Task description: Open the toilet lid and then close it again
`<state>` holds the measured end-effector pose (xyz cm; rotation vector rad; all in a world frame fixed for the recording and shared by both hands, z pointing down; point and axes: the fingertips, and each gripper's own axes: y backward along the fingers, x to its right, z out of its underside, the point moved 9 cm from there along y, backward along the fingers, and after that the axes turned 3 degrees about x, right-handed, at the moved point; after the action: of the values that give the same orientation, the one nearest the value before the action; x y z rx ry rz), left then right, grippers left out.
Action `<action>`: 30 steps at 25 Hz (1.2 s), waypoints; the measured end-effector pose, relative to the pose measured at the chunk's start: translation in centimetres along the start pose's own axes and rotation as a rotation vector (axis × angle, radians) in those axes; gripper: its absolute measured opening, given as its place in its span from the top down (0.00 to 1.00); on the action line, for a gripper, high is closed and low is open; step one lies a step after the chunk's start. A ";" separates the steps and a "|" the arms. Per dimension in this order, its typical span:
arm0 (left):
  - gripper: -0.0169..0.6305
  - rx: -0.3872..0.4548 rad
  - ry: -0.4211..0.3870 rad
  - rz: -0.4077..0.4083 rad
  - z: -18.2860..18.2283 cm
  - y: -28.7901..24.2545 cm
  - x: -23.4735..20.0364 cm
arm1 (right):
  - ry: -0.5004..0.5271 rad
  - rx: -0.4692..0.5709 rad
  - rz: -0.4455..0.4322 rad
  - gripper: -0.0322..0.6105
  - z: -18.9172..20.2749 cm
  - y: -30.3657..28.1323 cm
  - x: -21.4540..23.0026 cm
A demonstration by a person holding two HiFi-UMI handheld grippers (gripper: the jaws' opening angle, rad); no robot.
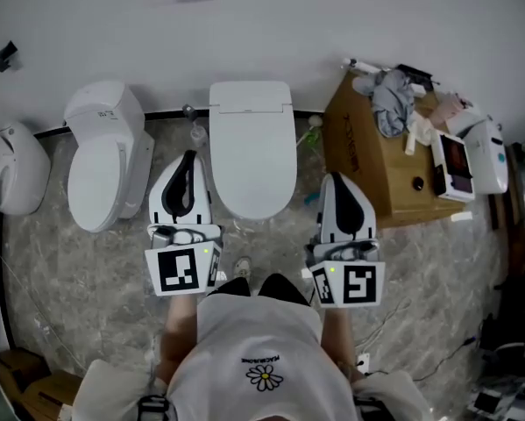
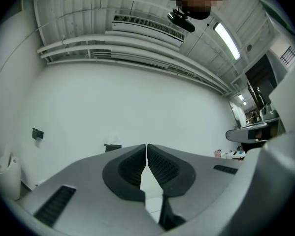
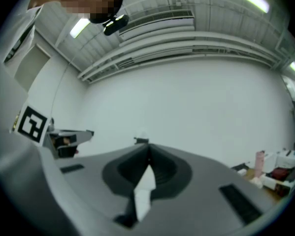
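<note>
A white toilet with its lid (image 1: 252,152) down stands against the wall straight ahead in the head view. My left gripper (image 1: 188,157) hangs over the floor just left of the bowl, jaws shut and empty. My right gripper (image 1: 336,179) hovers to the right of the bowl, also shut with nothing held. Both point toward the wall, apart from the toilet. In the left gripper view the left gripper's tips (image 2: 146,146) meet against the white wall. The right gripper's tips (image 3: 147,146) meet the same way in the right gripper view, which shows the left gripper's marker cube (image 3: 32,123) at its left edge.
A second white toilet (image 1: 104,156) stands to the left, and another white fixture (image 1: 15,167) at the far left. A wooden cabinet (image 1: 376,160) with cloth and devices on top sits right of the toilet. Small bottles (image 1: 195,130) stand on the marble floor by the wall.
</note>
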<state>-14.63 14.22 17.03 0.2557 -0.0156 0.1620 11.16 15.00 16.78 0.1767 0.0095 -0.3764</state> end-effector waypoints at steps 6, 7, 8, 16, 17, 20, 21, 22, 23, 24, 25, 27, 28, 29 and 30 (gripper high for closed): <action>0.93 -0.023 -0.014 -0.011 0.9 -2.5 0.0 | -0.018 -0.008 0.013 0.90 0.9 -3.4 1.9; 0.93 -0.025 -0.017 -0.022 0.9 -2.7 0.1 | -0.021 -0.005 0.010 0.90 1.0 -3.7 2.1; 0.93 -0.028 -0.018 -0.036 0.8 -2.7 0.2 | -0.025 -0.002 0.006 0.90 1.1 -3.9 2.4; 0.93 -0.003 0.041 -0.114 0.5 -2.9 0.3 | -0.033 -0.002 -0.022 0.90 1.4 -3.8 3.6; 0.93 -0.008 0.024 -0.115 0.6 -2.8 0.4 | -0.034 -0.007 -0.022 0.90 1.5 -3.8 3.7; 0.93 -0.023 -0.010 -0.111 0.9 -2.7 0.8 | -0.043 -0.034 -0.028 0.90 2.0 -3.8 3.9; 0.93 -0.028 -0.019 -0.108 1.0 -2.7 0.9 | -0.049 -0.046 -0.033 0.90 2.3 -4.0 4.0; 0.93 -0.033 -0.026 -0.106 1.1 -2.7 1.0 | -0.052 -0.062 -0.036 0.90 2.6 -4.1 4.0; 0.93 -0.037 -0.031 -0.105 1.3 -2.8 1.0 | -0.049 -0.082 -0.034 0.90 3.0 -4.3 4.0; 0.93 -0.042 -0.033 -0.103 1.4 -2.8 0.9 | -0.038 -0.102 -0.029 0.90 3.3 -4.6 4.0; 0.93 -0.048 -0.034 -0.101 1.6 -2.9 0.8 | -0.024 -0.117 -0.024 0.90 3.5 -4.8 3.9; 0.93 -0.065 -0.033 -0.095 1.9 -3.2 0.7 | -0.005 -0.129 -0.026 0.90 3.9 -5.3 4.0; 0.93 -0.072 -0.034 -0.093 2.2 -3.4 0.7 | -0.007 -0.128 -0.032 0.90 4.0 -5.5 4.1; 0.93 -0.078 -0.038 -0.091 2.5 -3.6 0.6 | -0.014 -0.126 -0.040 0.90 4.2 -5.7 4.2; 0.93 -0.081 -0.043 -0.090 2.8 -3.9 0.4 | -0.020 -0.123 -0.048 0.90 4.4 -6.0 4.3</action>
<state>-13.56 9.84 18.79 0.1788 -0.0532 0.0658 12.83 7.18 19.95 0.0513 0.0173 -0.4237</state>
